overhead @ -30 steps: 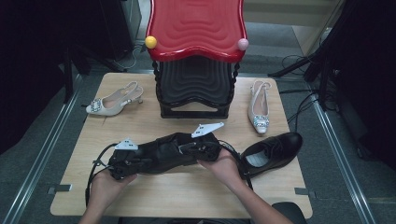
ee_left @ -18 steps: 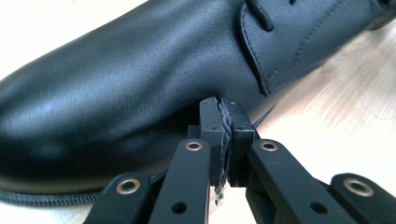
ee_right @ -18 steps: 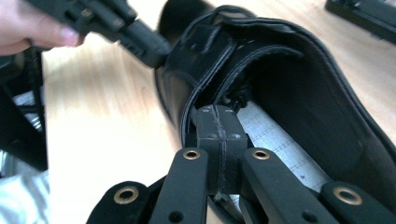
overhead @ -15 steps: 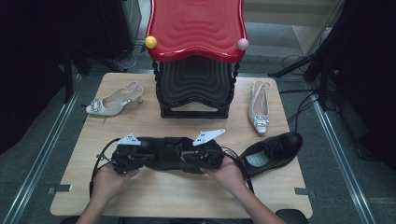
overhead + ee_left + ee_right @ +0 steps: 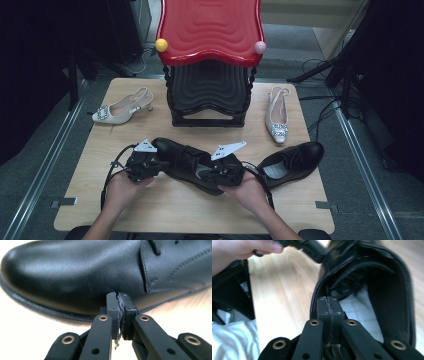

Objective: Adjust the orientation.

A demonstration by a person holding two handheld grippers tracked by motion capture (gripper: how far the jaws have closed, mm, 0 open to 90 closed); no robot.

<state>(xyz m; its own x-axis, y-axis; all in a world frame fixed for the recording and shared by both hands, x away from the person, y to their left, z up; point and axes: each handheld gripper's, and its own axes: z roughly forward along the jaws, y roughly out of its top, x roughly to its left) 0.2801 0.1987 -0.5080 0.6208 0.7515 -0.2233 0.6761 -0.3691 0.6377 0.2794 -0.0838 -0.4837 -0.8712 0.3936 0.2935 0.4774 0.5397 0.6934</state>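
the black shoe [image 5: 185, 162] had been turned and shifted right on the surface [image 5: 165, 200], nearer its mate [image 5: 292, 162]. both grippers' fingers were pressed together, left gripper [image 5: 119, 298] at the toe, right gripper [image 5: 328, 302] at the heel opening.

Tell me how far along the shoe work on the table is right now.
Done so far: one black shoe lies at the table's right edge, and two pale heels rest beside the red-topped rack. In hand: the left gripper and right gripper, both shut, sit at either end of the second black shoe. Left, probably: setting it beside its mate; the rack holds no shoes yet.
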